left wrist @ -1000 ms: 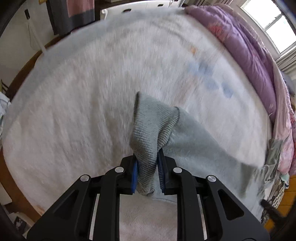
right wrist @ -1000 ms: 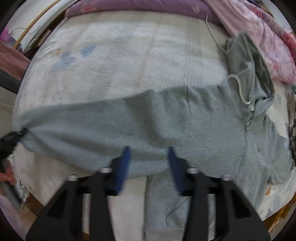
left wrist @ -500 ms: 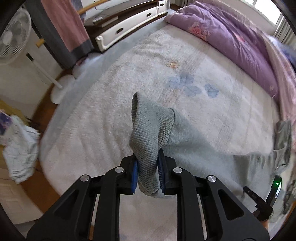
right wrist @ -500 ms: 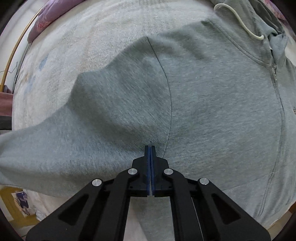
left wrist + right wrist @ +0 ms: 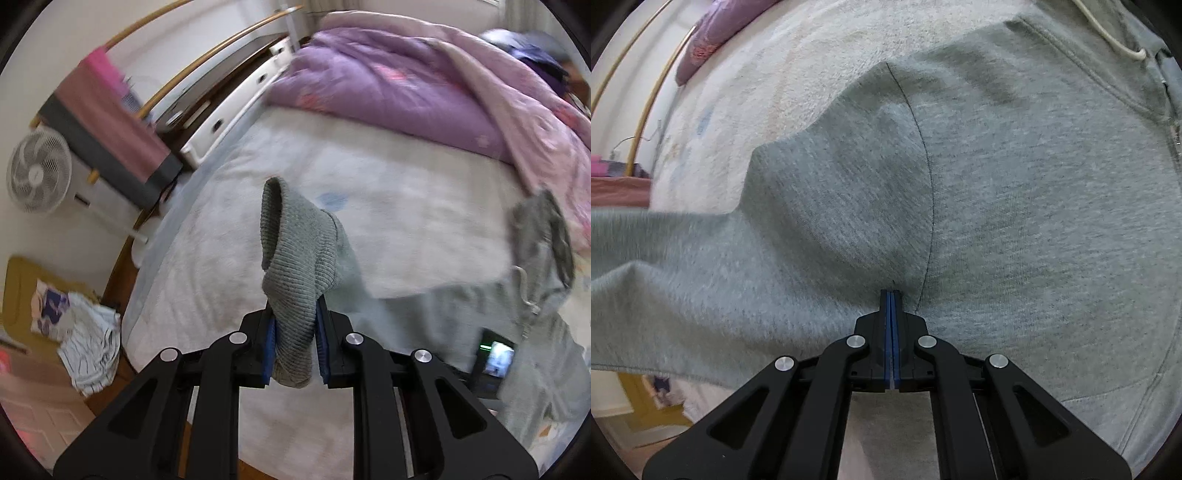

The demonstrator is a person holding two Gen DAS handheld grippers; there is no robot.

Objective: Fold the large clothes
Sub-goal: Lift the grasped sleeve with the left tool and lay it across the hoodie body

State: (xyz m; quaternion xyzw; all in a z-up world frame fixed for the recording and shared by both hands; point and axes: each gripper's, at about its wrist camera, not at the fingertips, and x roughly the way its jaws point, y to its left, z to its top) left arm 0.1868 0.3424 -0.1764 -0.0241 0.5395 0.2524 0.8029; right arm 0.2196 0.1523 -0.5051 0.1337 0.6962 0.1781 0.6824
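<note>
Left claw (image 5: 294, 345) grips the hoodie (image 5: 1015, 221) cuff (image 5: 295, 266); right claw (image 5: 890, 295), clenched, presses the hoodie at its armpit seam on the bed (image 5: 406, 206).

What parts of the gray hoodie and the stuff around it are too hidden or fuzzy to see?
- Left wrist view: ribbed cuff end sits hidden between the left gripper pads.
- Left wrist view: hood blurred.
- Right wrist view: right gripper tips meet the hoodie; a pinch of cloth cannot be told.
- Right wrist view: drawstring cut off by the top edge.

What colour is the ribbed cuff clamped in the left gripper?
Grey, matching the hoodie; the ribbed cuff shows best in the left wrist view.
</note>
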